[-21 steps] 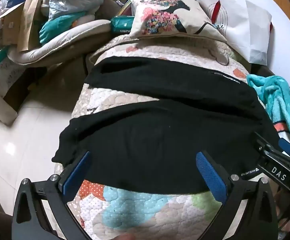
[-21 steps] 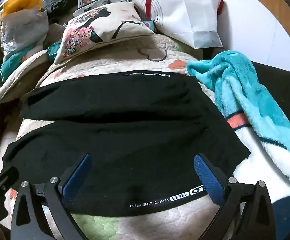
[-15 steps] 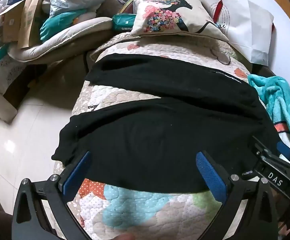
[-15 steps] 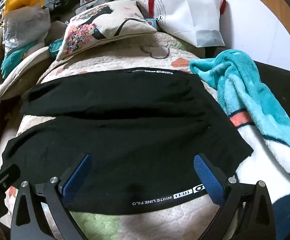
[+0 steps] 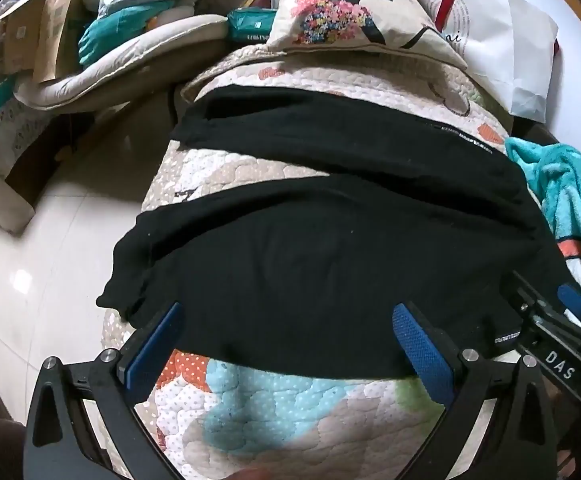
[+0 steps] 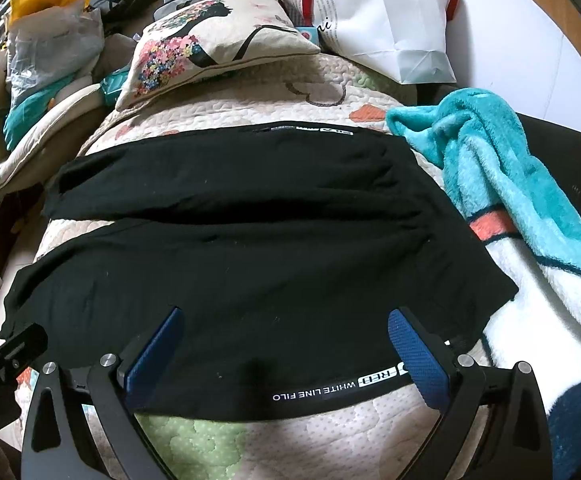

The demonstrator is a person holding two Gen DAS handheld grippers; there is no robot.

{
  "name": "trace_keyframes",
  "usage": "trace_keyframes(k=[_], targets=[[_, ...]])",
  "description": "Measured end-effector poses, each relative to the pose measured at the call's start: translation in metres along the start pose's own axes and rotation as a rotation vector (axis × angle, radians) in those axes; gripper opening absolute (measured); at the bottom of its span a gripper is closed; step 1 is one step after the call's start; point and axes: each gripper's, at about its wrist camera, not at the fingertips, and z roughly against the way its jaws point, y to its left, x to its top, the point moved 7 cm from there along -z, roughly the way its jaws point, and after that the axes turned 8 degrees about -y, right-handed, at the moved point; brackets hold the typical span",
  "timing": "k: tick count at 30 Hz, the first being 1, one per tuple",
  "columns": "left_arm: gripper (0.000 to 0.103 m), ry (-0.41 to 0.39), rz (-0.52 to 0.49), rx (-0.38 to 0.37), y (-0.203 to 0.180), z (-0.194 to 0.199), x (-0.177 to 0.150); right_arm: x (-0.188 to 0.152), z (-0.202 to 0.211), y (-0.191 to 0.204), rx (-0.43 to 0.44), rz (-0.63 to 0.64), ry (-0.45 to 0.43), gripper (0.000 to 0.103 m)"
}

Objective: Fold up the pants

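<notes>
1. Lying flat on the quilted bed (image 5: 290, 412), the black pants (image 5: 310, 264) are spread left to right.
2. Both left gripper (image 5: 288, 344) and right gripper (image 6: 286, 350) hover with jaws apart, empty.
3. The near edge should be pinched at both ends evenly, then carried far.

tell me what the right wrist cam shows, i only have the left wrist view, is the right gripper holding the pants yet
Observer: No. The right gripper is open, its blue fingers wide apart over the near edge of the black pants, gripping nothing.
Operator: any print on that edge
Observer: Yes, a white-lettered band runs along the near hem between the fingers.
Operator: whats right of the pants there
Observer: A teal and white fleece blanket lies against the pants' right side on the quilt.
Operator: can you see my left gripper from there
Observer: Only part of its black frame at the left edge; its fingers are out of that view.
</notes>
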Motion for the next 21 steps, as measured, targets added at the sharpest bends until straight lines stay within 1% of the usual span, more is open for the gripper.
trace_keyframes(k=[9,21], targets=[[0.103,0.039,-0.032,0.016,-0.003,-0.010,-0.011,-0.002,-0.001,0.002,0.005,-0.003,0.005,0.103],[0.103,0.067,-0.076,0.070,-0.002,-0.028,-0.019,-0.005,0.001,0.005,0.019,-0.006,0.009,0.103]])
